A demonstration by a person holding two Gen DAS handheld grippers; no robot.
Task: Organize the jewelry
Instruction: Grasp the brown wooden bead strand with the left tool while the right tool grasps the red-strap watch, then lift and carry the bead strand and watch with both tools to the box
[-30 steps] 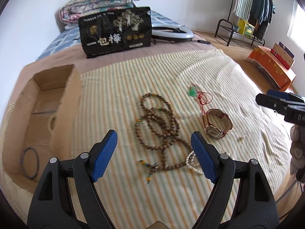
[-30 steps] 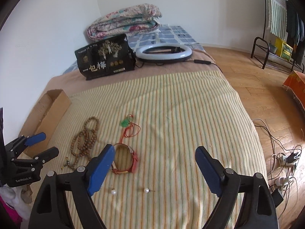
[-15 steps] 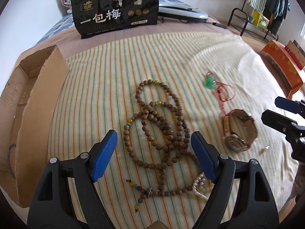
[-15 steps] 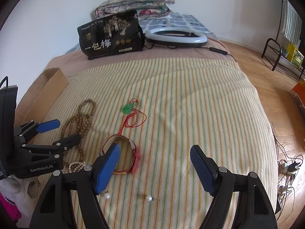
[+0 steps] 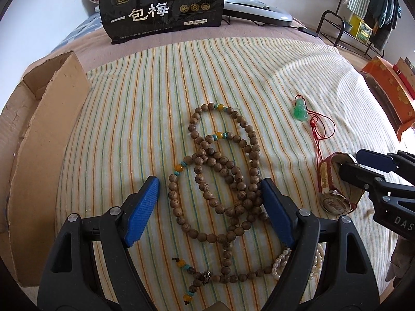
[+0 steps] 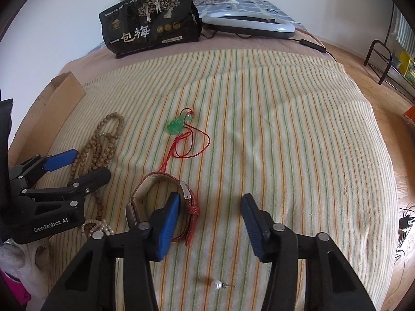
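Both grippers sit lower and nearer the jewelry than a second ago; the right one's jaws were spread wide then and are now closing.

Striped yellow-green bedcover (image 6: 272,119): the surface under every piece.

Brown cardboard box (image 5: 44,140): open, at the cover's left edge, well apart from the jewelry; the likely destination.

Black printed pouch (image 5: 160,5): upright at the far end, untouched.

Left gripper (image 5: 207,207): blue pads spread wide, hovering over the heap of beads, gripping nothing.

Right gripper (image 6: 210,220): jaws closing. Its left pad stands inside the watch's strap loop, its right pad over bare cover; whether any strap lies between them cannot be told.

Long brown wooden bead strand (image 5: 220,171): coiled in overlapping loops with turquoise and amber accent beads, lying under the left gripper.

Red-strapped wristwatch (image 6: 160,202): resting on edge, its strap in a loop.

Green carved pendant on red cord (image 6: 177,127): beyond the watch, cord trailing toward it.

White pearl bracelet (image 5: 282,259): touching the strand's near end.

Single pearl stud (image 6: 217,284): loose, near the right gripper's base.

Risks, as judged: closing on one loop may lift a tangle, dragging the pearl bracelet; the strap may slip out sideways as the pads meet; the stud could roll off unnoticed.
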